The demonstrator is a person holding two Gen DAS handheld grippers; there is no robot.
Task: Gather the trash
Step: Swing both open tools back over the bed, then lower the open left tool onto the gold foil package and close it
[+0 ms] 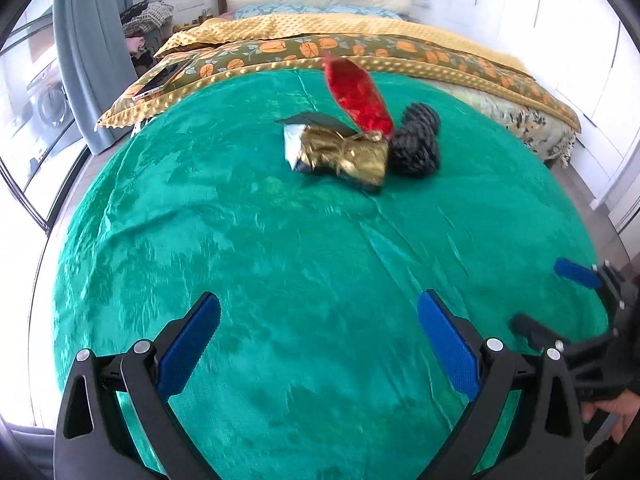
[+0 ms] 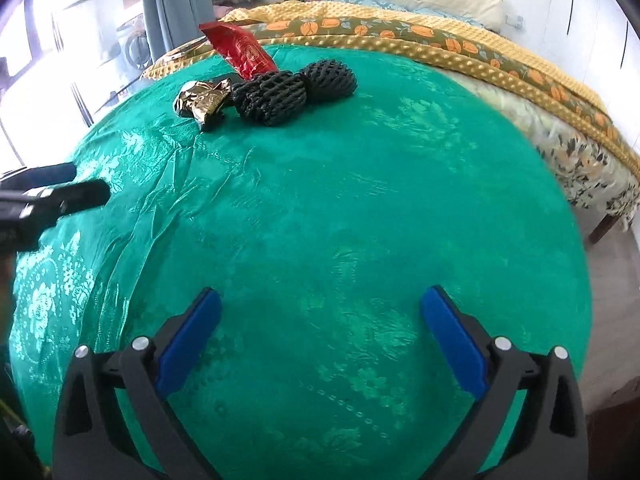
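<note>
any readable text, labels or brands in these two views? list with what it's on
None readable.
Red wrapper: round gold emblem with print, too blurred to read.
Gold wrapper: no text visible.
Black foam nets: no text.
Green cloth: woven floral pattern only.

Left gripper (image 1: 318, 320) hovering wide apart over green cloth (image 1: 280, 248), gold wrapper (image 1: 344, 154), red wrapper (image 1: 358, 94), black foam nets (image 1: 416, 144) lying far centre

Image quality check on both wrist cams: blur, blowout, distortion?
Left wrist: red wrapper smeared, window at left blown out white, heavy barrel bend on the green cloth. Right wrist: sharper; red wrapper print nearly legible, window glare upper left, left gripper soft at the edge.
</note>
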